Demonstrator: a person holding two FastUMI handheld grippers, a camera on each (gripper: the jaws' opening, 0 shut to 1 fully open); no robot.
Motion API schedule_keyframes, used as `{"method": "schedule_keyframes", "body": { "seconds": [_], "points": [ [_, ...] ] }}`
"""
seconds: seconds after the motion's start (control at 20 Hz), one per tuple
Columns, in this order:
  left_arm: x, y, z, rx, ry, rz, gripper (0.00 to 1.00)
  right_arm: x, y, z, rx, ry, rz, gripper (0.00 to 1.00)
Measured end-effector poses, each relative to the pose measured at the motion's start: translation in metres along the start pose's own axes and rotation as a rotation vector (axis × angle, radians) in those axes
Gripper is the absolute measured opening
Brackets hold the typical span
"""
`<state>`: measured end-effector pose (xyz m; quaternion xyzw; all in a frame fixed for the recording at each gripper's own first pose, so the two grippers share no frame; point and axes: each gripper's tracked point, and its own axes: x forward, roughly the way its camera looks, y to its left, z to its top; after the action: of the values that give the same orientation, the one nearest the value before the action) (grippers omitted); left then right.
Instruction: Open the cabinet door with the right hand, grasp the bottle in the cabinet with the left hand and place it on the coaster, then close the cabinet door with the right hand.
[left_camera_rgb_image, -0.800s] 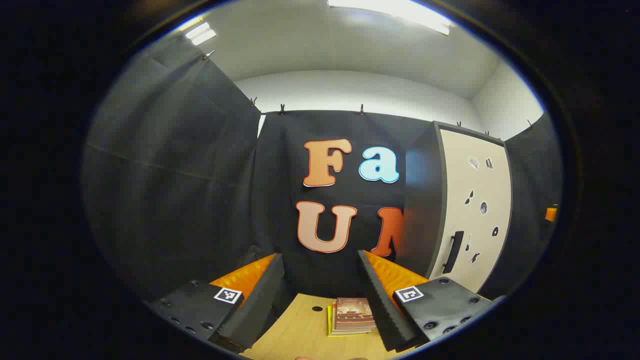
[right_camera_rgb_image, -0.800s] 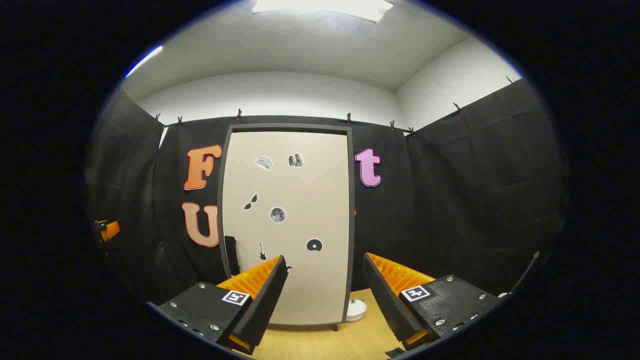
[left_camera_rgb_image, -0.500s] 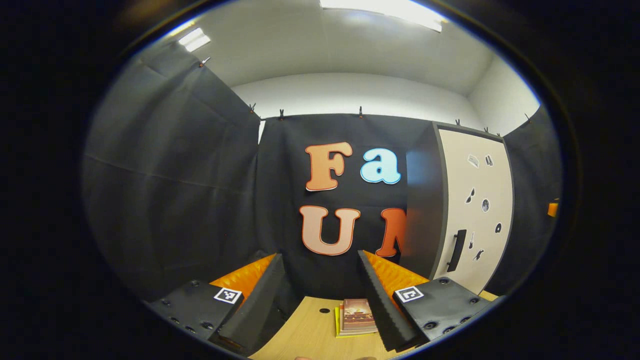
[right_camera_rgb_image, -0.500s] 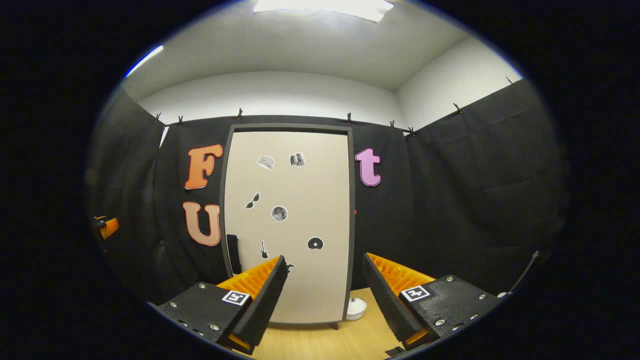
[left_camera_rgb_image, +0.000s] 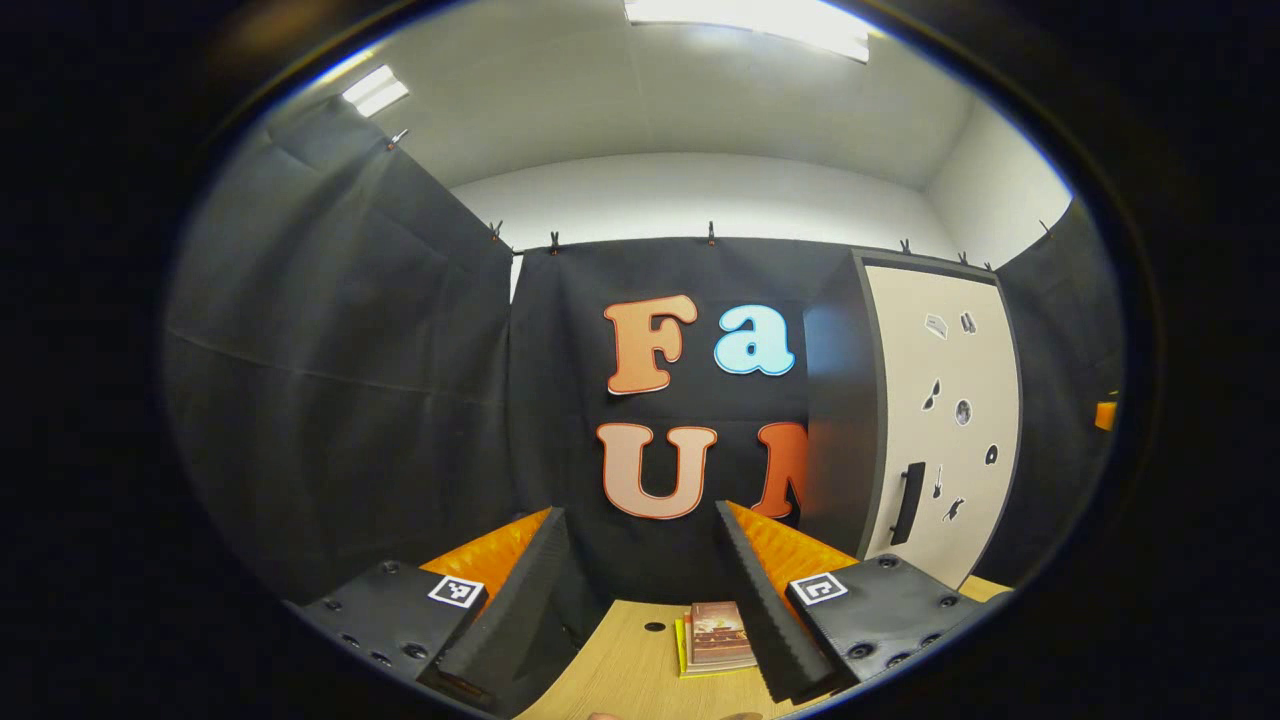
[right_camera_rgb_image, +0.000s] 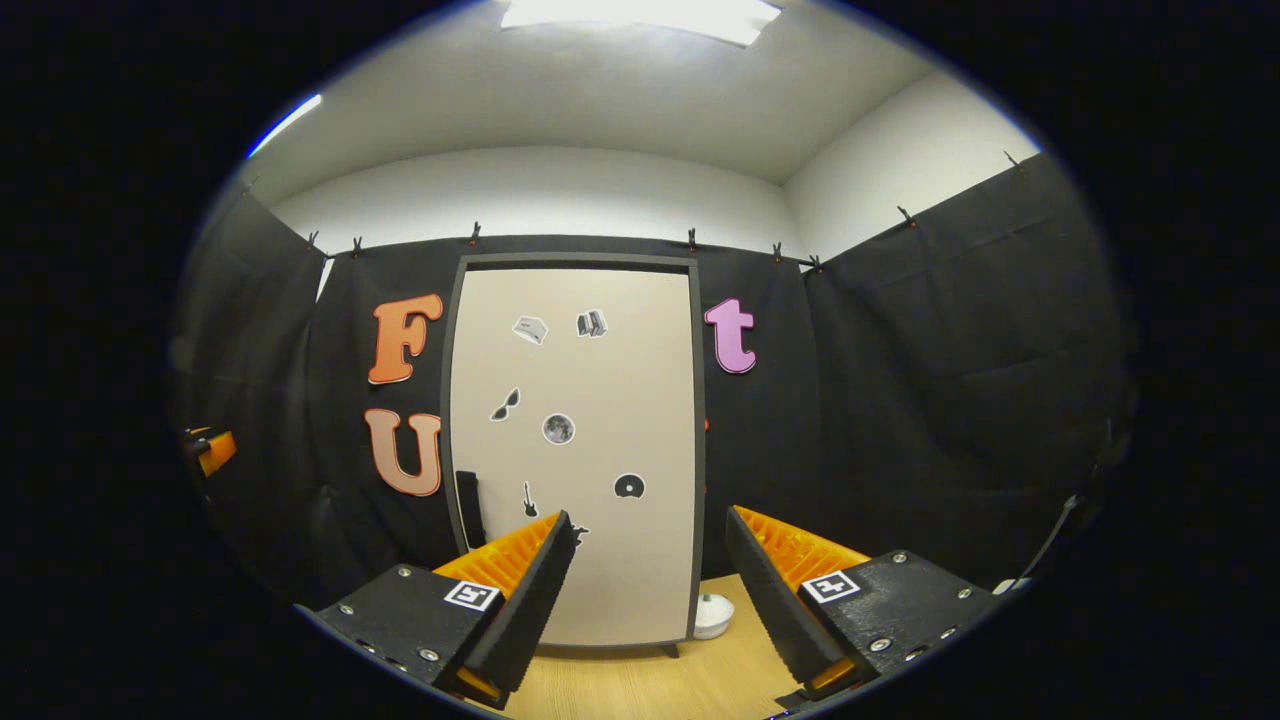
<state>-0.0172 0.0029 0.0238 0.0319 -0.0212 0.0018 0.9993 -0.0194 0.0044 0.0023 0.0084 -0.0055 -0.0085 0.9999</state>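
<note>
With the cabinet door (right_camera_rgb_image: 575, 450) shut flat in its dark frame, none of the task looks begun: door to open, bottle to fetch, door to close again. In the left gripper view, the left gripper (left_camera_rgb_image: 640, 585) stands with its jaws spread wide and nothing between them; a small stack of books (left_camera_rgb_image: 718, 637) lies on the wooden table (left_camera_rgb_image: 620, 670) just inside the right-hand jaw, and the cabinet rises beyond and to the right of that jaw. In the right gripper view, the right gripper (right_camera_rgb_image: 650, 580) faces the door squarely, jaws equally wide and empty. The dark handle (right_camera_rgb_image: 468, 508) sits low on the door's left edge, just outside and above the left-hand jaw, well short of contact. A white round object (right_camera_rgb_image: 713, 615), possibly the coaster, rests on the table by the cabinet's lower right corner, just inside the right-hand jaw. The bottle is presumably behind the closed door, unseen.
</note>
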Motion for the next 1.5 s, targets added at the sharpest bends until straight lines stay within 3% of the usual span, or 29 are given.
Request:
{"method": "schedule_keyframes", "body": {
  "seconds": [0.25,0.65,0.95,1.25,1.5],
  "points": [
    [0.000,0.001,-0.009,0.002,0.023,-0.004,0.93,0.012,0.018,-0.011,0.002,0.012,0.000,0.94],
    [-0.012,0.013,-0.035,-0.002,0.075,0.006,0.93,0.066,0.124,-0.046,0.033,0.048,0.155,0.94],
    [-0.029,0.048,-0.054,0.005,0.110,0.070,0.95,0.121,0.194,-0.082,0.023,0.099,0.229,0.94],
    [-0.041,0.087,-0.065,0.024,0.135,0.144,0.95,0.173,0.228,-0.109,0.011,0.129,0.222,0.93],
    [-0.047,0.105,-0.069,0.020,0.146,0.184,0.95,0.211,0.237,-0.128,0.007,0.145,0.205,0.82]
  ]
}}
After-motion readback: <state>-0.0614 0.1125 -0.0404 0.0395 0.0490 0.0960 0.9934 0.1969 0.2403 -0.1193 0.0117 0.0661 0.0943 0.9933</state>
